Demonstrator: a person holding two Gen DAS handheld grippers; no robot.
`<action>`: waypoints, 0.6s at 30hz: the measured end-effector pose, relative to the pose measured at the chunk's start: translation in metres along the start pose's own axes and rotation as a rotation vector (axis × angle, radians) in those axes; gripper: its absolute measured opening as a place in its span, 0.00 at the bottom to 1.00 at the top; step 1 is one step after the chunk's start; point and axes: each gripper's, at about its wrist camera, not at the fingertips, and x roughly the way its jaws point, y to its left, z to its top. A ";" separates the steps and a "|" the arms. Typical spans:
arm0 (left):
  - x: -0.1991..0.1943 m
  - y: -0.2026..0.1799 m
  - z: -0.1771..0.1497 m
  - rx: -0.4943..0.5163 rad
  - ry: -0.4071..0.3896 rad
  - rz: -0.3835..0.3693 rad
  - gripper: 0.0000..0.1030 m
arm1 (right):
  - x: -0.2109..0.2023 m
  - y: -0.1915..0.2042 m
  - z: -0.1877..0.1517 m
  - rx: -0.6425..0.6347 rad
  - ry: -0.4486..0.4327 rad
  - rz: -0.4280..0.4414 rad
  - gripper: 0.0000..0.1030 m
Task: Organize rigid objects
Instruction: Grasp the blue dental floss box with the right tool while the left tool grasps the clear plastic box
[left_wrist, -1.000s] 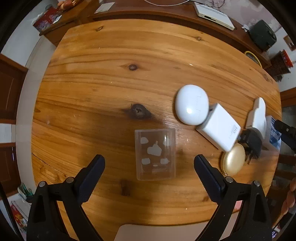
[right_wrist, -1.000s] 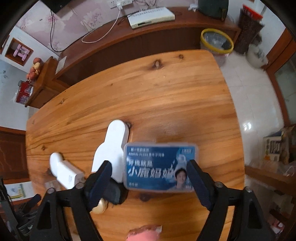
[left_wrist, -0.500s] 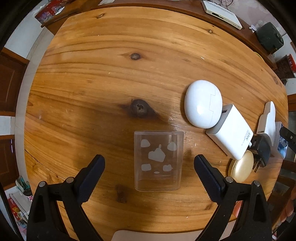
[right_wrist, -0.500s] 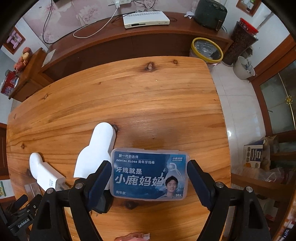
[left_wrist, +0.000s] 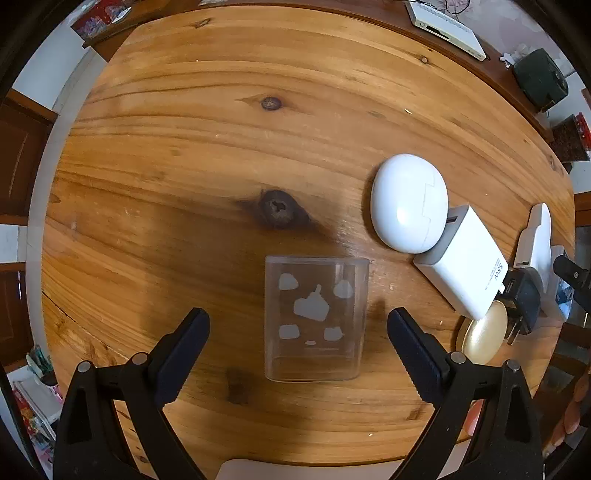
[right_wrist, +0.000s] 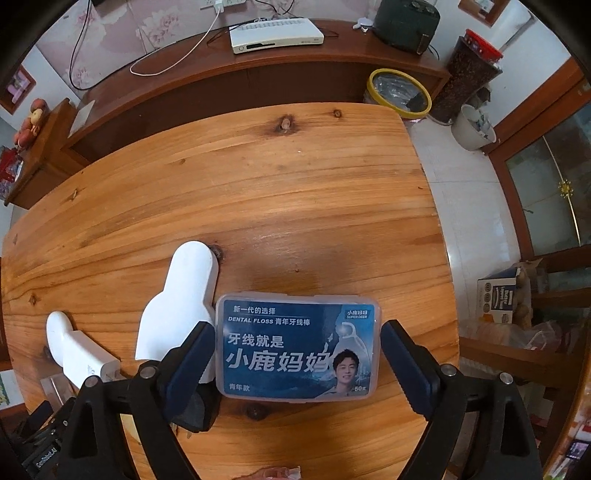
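Right hand-held gripper: jaws apart, straddling dental floss box flat on counter; long axis spans jaw gap. Left hand-held gripper: jaws apart, clear case centred between, untouched.

Wooden table, dark sideboard, pale tiled floor.
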 end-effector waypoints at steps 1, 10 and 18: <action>0.001 0.000 0.000 -0.002 0.003 -0.003 0.95 | 0.000 0.000 0.000 0.001 0.005 -0.008 0.89; 0.009 0.000 -0.002 -0.001 0.014 -0.010 0.95 | 0.003 -0.006 0.001 0.015 0.021 -0.036 0.89; 0.015 -0.007 -0.004 0.003 0.021 -0.011 0.95 | 0.006 -0.012 -0.001 0.028 0.012 -0.070 0.89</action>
